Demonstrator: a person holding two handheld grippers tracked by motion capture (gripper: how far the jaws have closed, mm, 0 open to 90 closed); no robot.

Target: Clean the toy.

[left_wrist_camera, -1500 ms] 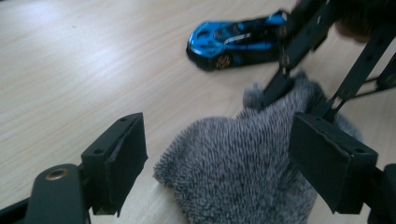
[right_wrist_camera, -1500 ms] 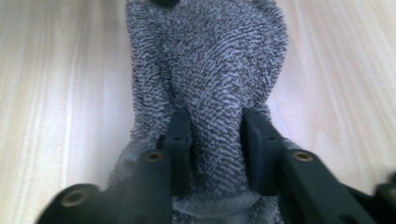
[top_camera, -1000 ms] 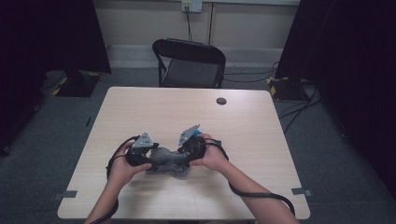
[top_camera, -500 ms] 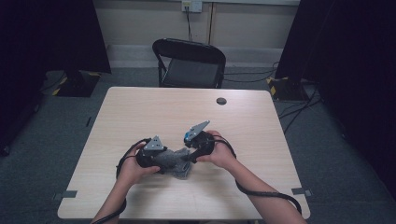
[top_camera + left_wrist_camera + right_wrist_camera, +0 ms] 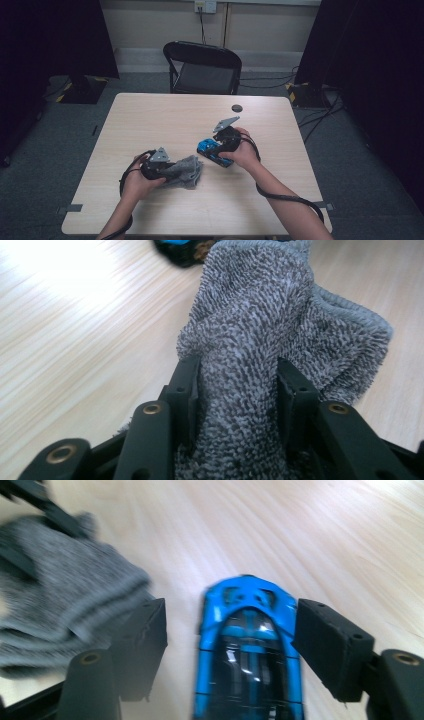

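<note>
The left hand-held gripper [image 5: 235, 405] is clamped on the grey cloth [image 5: 270, 325]. The right hand-held gripper [image 5: 230, 645] has its jaws apart around the blue toy car [image 5: 250, 645]. Hold the car steady and rub softly.

The right gripper [image 5: 216, 146] has moved right and far on the bench, away from the left gripper [image 5: 167, 170], which was close beside it over the grey cloth [image 5: 186, 171]. A blue toy car [image 5: 249, 650], not visible earlier, now lies exposed between the right jaws, just right of the cloth. The left gripper has shifted slightly nearer.
</note>
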